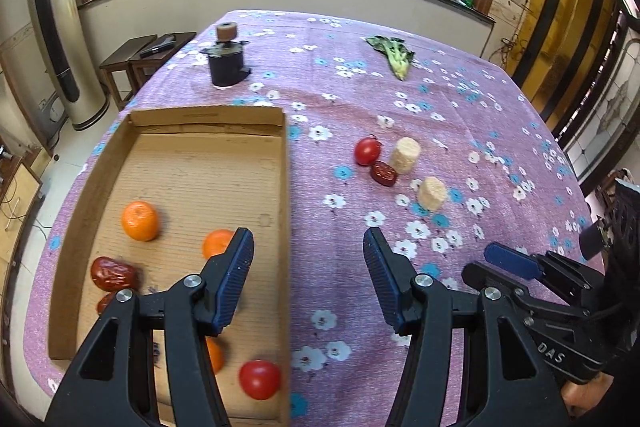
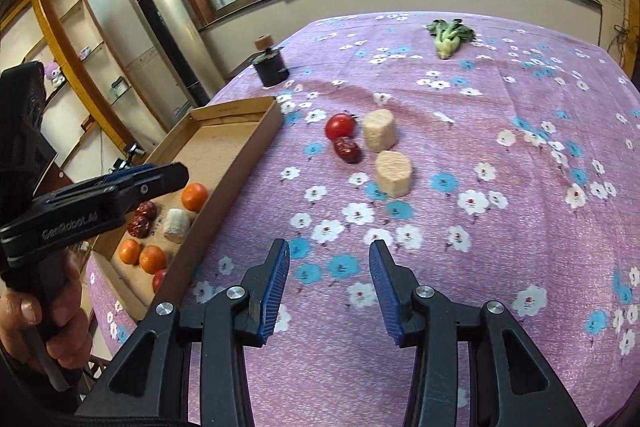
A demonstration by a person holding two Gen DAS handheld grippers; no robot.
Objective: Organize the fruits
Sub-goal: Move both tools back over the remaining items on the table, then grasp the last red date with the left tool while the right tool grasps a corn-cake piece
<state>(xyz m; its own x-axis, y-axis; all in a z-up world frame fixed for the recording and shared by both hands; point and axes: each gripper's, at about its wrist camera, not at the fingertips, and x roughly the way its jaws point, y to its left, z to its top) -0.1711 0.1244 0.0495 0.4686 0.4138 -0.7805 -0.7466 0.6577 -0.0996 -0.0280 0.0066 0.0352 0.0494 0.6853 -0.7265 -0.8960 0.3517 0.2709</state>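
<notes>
A cardboard tray (image 1: 286, 187) on the left holds oranges (image 1: 140, 221), red dates (image 1: 114, 273) and a tomato (image 1: 260, 379). My left gripper (image 1: 308, 267) hangs open over the tray's right wall, with nothing between its fingers. Out on the cloth lie a tomato (image 2: 340, 126) and a red date (image 2: 347, 149), touching each other, beside two pale cylinders (image 2: 379, 130). My right gripper (image 2: 329, 263) is open and empty above bare cloth, short of that group. In the right wrist view the left gripper (image 2: 176, 175) hovers above the tray (image 2: 240, 147), held by a hand (image 2: 60, 315).
A leafy green vegetable (image 1: 394, 57) lies at the far side of the flowered purple tablecloth (image 1: 360, 99). A black device with a spool (image 1: 226, 61) stands beyond the tray. A tall air conditioner (image 1: 56, 27) and low stools (image 1: 132, 59) stand off the table's left.
</notes>
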